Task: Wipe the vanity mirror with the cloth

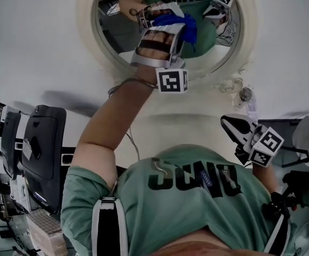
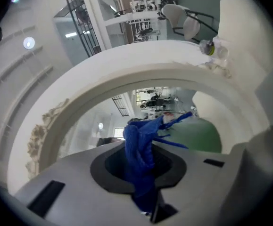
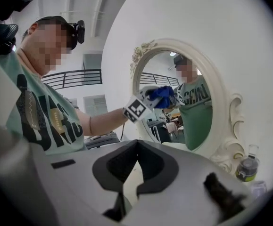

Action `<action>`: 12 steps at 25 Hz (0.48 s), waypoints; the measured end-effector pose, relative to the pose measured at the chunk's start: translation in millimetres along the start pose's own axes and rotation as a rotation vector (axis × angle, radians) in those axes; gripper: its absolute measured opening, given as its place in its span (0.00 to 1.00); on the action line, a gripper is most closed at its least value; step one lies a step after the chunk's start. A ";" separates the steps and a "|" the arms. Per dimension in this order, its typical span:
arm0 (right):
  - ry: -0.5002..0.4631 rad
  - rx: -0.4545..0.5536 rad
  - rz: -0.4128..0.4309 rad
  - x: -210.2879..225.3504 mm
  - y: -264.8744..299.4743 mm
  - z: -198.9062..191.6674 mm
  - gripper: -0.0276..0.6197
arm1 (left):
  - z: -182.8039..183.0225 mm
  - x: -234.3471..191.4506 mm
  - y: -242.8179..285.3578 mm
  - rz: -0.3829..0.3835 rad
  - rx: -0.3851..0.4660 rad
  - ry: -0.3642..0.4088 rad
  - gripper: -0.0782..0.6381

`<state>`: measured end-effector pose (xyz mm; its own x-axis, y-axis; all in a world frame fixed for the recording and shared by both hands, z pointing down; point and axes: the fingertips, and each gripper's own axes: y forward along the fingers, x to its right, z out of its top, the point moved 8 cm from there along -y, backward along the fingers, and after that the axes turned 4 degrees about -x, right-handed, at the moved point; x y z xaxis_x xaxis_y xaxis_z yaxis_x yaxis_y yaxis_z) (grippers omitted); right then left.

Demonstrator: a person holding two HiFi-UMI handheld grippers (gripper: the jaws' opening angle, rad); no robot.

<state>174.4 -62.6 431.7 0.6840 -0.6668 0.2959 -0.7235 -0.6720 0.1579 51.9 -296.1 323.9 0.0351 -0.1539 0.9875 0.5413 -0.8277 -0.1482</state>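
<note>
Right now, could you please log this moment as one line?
left claw shut on cloth | cloth at mirror | right claw shut, empty

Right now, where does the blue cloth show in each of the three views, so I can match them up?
Head view: the blue cloth is at top centre, over the mirror glass, clamped in the left gripper.
Left gripper view: the cloth is at lower centre, bunched between the jaws.
Right gripper view: the cloth is at upper centre, in front of the glass.
Shared landmark: the white ornate mirror frame.
</note>
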 end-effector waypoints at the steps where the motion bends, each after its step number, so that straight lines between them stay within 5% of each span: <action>1: 0.001 -0.002 -0.005 0.7 -1.7 -0.3 0.05 | 4.2 30.3 -4.6 -0.050 0.005 -0.010 0.21; 6: 0.004 -0.011 -0.015 1.9 -4.7 -0.7 0.05 | 17.4 161.1 -24.9 -0.261 0.004 0.015 0.22; 12: 0.018 -0.030 -0.035 3.9 -9.6 -6.9 0.05 | 16.8 261.4 -46.8 -0.529 -0.014 -0.010 0.22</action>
<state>183.3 -56.6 437.9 0.7074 -0.6370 0.3062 -0.7017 -0.6848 0.1966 49.8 -288.5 589.9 -0.2319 0.2921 0.9278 0.4763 -0.7976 0.3701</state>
